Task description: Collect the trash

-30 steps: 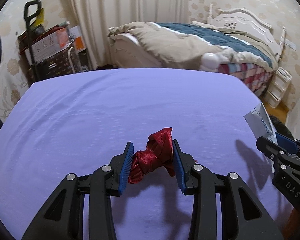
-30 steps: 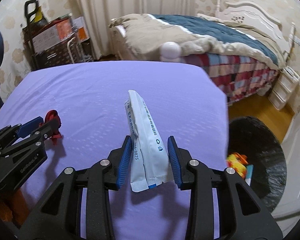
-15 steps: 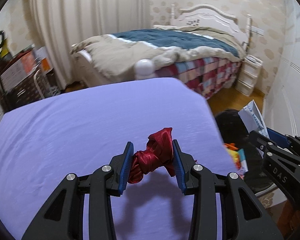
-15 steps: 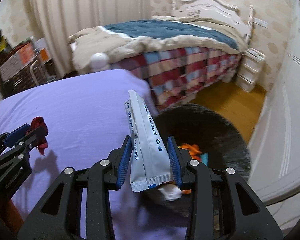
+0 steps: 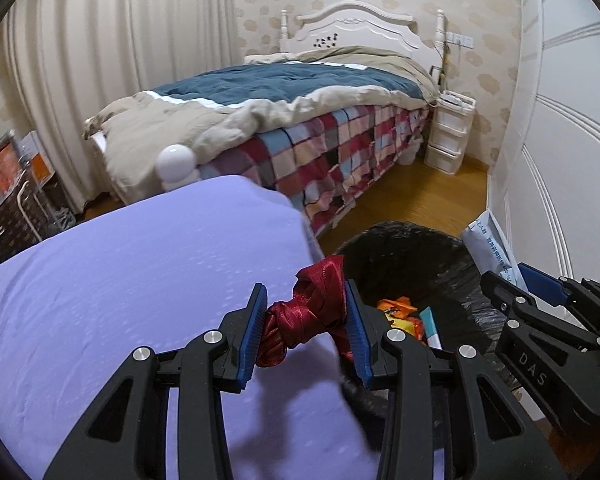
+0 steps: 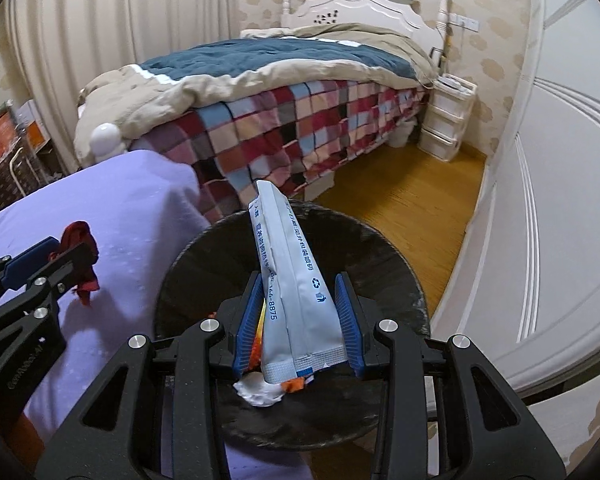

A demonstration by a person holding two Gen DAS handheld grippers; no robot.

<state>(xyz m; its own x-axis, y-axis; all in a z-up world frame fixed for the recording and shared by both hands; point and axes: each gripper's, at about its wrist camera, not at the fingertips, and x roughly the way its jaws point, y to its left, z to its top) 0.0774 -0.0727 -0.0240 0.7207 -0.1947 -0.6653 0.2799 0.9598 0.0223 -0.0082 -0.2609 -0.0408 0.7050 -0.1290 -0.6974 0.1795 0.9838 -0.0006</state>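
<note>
We carry trash in both grippers. Left gripper [image 5: 306, 328] has its blue pads clamped on a knotted red ribbon [image 5: 308, 312], one pad on each side of it, so it is gripping, not empty. It sits over the right edge of the purple-covered table [image 5: 120, 300], right by the near corner next to the bin. Right gripper [image 6: 298, 320] is pinched on a white-and-blue packet [image 6: 296, 280], pads pressing both flat sides, packet standing up and leaning forward past the fingertips. This gripper is above the mouth of the black-lined trash bin [image 6: 400, 272], packet not let go yet. In the left wrist view the bin [image 5: 440, 264] stands on the wooden floor [image 5: 420, 200] just beside the table's right edge, and the right gripper [image 5: 516, 284] shows at the frame's right side with the packet [image 5: 488, 248] sticking up. Inside the bin: orange wrappers [image 5: 400, 312] and a light blue tube-like item [image 5: 430, 320], type unclear. In the right wrist view a white crumpled bit [image 6: 260, 388] lies in the bin below the packet. The left gripper [image 6: 72, 256] with the ribbon [image 6: 80, 236] shows at left over the table [image 6: 140, 208]. Bed with checked cover [image 5: 340, 148] behind the table's far edge.
</note>
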